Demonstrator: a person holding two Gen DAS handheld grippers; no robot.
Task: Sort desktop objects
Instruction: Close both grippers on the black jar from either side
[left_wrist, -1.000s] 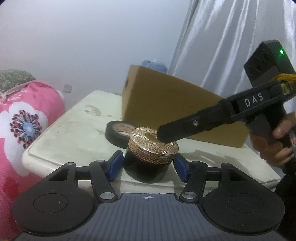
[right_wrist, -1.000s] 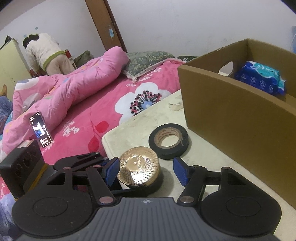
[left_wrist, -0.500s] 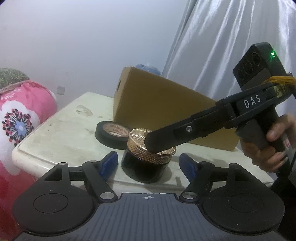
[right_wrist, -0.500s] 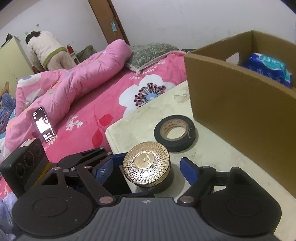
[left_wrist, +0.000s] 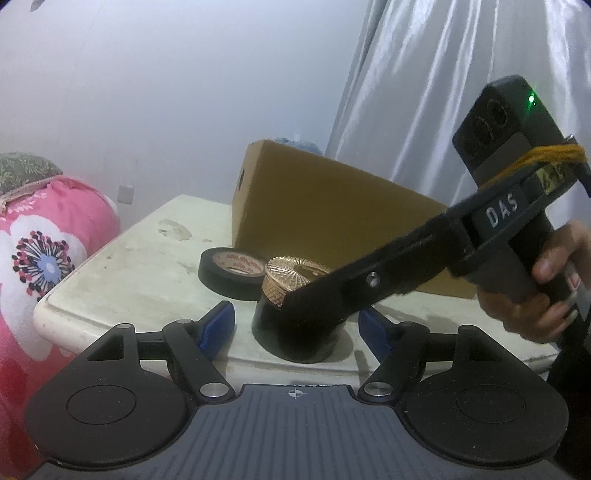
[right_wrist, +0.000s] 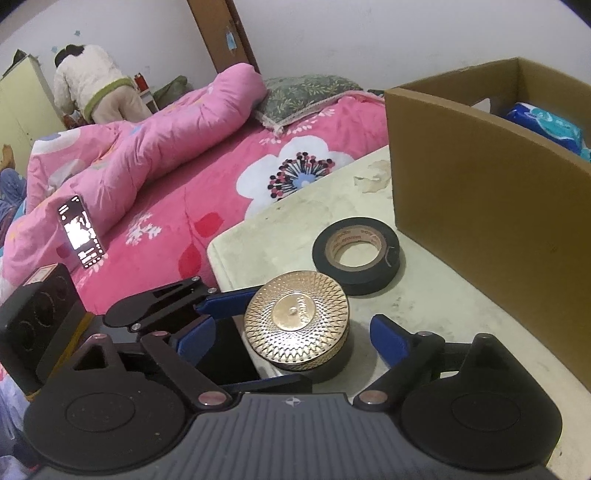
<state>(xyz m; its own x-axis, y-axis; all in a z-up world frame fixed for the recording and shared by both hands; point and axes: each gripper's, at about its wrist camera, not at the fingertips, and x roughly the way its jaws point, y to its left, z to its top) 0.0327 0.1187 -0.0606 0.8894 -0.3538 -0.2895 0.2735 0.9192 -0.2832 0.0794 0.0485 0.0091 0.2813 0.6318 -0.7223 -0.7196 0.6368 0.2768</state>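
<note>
Cardboard box (right_wrist: 491, 206) is taken as the landmark here, since it's the biggest thing on the pale tabletop (right_wrist: 280, 229), with a blue packet (right_wrist: 546, 129) already seen inside it. Just in front of the box wall a black tape roll (right_wrist: 356, 254) is lying flat, and a bit further out from the box, close to the table's near edge, the dark jar with the gold ribbed lid (right_wrist: 297, 319) is found standing upright. Both grippers are parked around that jar: the left gripper (left_wrist: 295, 328) is spread open with its blue pads standing clear of the glass on either side, nothing held, and the right gripper (right_wrist: 291, 339) has just been opening, its jaws now wide, with the jar between them but not pinched. So the jar is judged to be resting on the table by itself, not gripped by anything. Handling-wise, it's probably fairly heavy for its size, rigid, and breakable if dropped; the dark body looks glossy and likely slick. The knurled lid edge would give better bite, though a loose lid could come off, so the body just under the lid is probably the safer spot.
</note>
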